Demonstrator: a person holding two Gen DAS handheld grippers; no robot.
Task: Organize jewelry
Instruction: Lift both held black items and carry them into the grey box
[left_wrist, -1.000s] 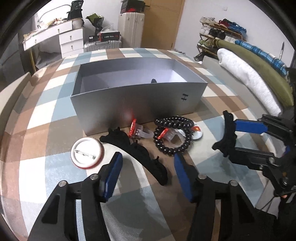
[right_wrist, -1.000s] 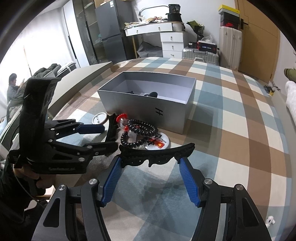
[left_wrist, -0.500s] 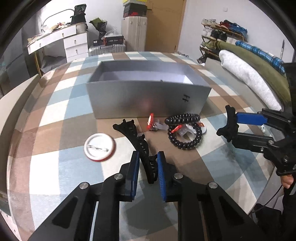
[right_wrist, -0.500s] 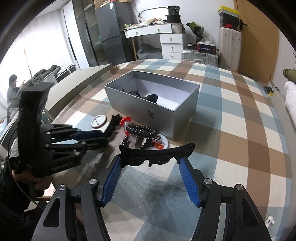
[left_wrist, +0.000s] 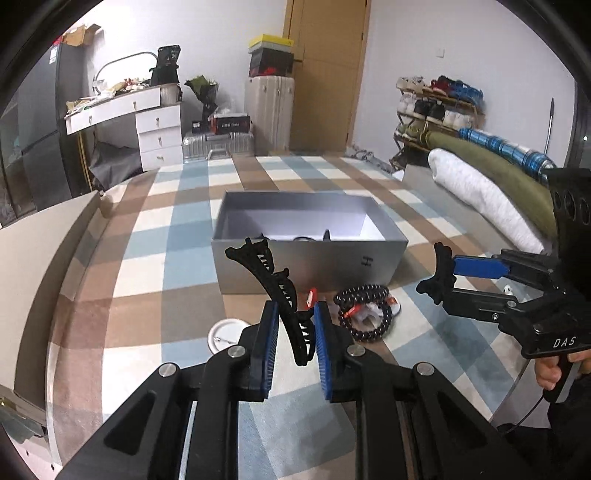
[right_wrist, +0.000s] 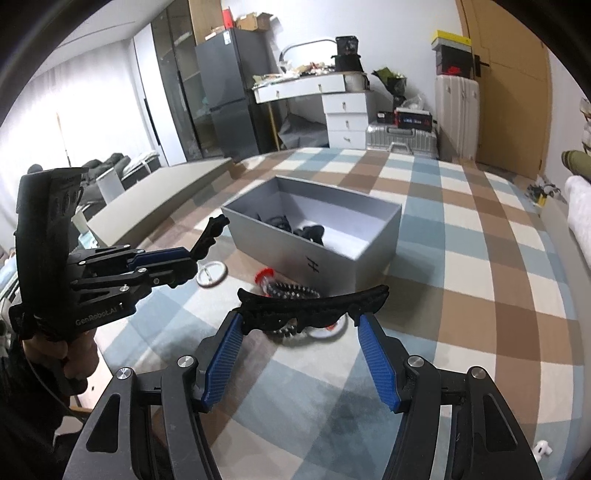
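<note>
While each gripper holds one black hair clip clear of the table, the task is judged partly done: several dark items already lie inside the grey box (right_wrist: 373, 236), and others remain outside it. The left gripper (left_wrist: 293, 334) is closed narrowly on the lower end of its hair clip (left_wrist: 275, 280), which stands up curved and toothed in front of the box's near wall. The right gripper (right_wrist: 301, 339) is spread wide, its pads bracing the two ends of a second hair clip (right_wrist: 314, 304) held crosswise. Outstanding on the checked cloth (left_wrist: 155, 280), just before the box: a black coiled band (left_wrist: 365, 314) with red-tagged pieces beside it, and a white round badge (left_wrist: 223, 332). Both clips look rigid, slim plastic with comb teeth.
</note>
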